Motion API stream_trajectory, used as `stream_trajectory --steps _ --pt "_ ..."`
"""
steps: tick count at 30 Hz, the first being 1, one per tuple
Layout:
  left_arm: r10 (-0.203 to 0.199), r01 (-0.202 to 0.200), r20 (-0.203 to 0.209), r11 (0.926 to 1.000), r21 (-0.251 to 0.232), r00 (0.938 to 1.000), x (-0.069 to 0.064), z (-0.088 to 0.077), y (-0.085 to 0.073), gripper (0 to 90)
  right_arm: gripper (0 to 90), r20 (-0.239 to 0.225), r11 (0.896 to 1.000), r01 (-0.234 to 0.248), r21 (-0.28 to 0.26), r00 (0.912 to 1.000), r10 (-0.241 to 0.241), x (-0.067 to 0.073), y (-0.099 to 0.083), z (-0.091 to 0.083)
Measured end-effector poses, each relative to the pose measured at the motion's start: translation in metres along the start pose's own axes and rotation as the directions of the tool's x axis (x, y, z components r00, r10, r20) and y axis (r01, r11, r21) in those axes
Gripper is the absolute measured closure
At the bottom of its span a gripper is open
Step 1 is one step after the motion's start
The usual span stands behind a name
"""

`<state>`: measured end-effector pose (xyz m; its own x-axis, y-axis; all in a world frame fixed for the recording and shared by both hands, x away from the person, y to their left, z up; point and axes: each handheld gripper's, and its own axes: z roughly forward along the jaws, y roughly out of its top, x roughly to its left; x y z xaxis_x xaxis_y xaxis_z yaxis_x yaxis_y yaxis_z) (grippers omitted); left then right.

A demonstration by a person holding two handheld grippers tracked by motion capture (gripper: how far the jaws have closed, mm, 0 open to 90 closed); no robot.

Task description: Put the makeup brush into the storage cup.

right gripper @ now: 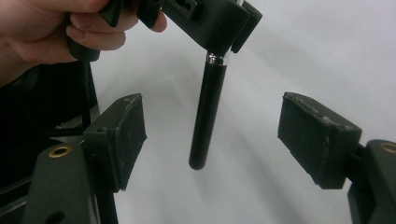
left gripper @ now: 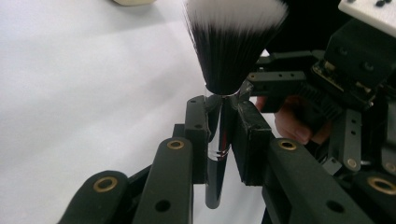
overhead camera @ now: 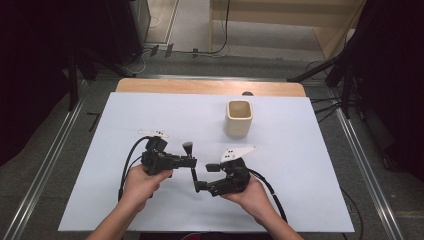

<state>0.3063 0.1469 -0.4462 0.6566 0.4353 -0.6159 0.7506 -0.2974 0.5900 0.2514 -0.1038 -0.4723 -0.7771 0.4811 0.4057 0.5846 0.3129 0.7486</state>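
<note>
Clamping left gripper [left gripper: 223, 126] holds brush [left gripper: 231, 51]: black glossy handle, dark white-tipped bristles, possibly chrome collar.

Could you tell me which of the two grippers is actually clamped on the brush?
The left gripper: its jaws pinch the brush, while the right gripper stands wide open.

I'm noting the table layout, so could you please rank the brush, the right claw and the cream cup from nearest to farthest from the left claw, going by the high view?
1. The brush: clamped in the left claw, bristles up.
2. The right claw: just beside it toward the near edge, jaws open around the handle's lower end.
3. The cream cup: farthest, standing toward the table's far side.
</note>
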Motion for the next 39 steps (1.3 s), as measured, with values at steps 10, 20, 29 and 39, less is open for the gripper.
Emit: stream_trajectory --steps 10,20,29,39 --pt "0.066 -0.068 0.048 0.9966 0.046 0.9967 -0.003 0.002 0.002 77.8 26.2 -0.087 1.0 0.031 -0.003 0.9958 -0.031 -0.003 -0.005 0.001" --pt "0.115 -0.12 0.07 0.9896 0.079 0.9909 -0.005 0.004 0.001 77.5 26.7 -0.13 1.0 0.015 -0.021 0.9914 -0.018 -0.003 -0.008 0.007" --pt "0.14 -0.149 0.124 0.9865 0.067 0.9824 -0.007 0.005 0.001 77.5 29.7 -0.162 0.999 -0.009 -0.041 0.9867 0.003 -0.003 -0.011 0.011" --pt "0.153 -0.163 0.153 0.9851 0.054 0.9763 -0.008 0.008 -0.001 77.4 49.0 -0.17 0.995 -0.076 -0.064 0.9834 0.065 -0.004 -0.014 0.015"
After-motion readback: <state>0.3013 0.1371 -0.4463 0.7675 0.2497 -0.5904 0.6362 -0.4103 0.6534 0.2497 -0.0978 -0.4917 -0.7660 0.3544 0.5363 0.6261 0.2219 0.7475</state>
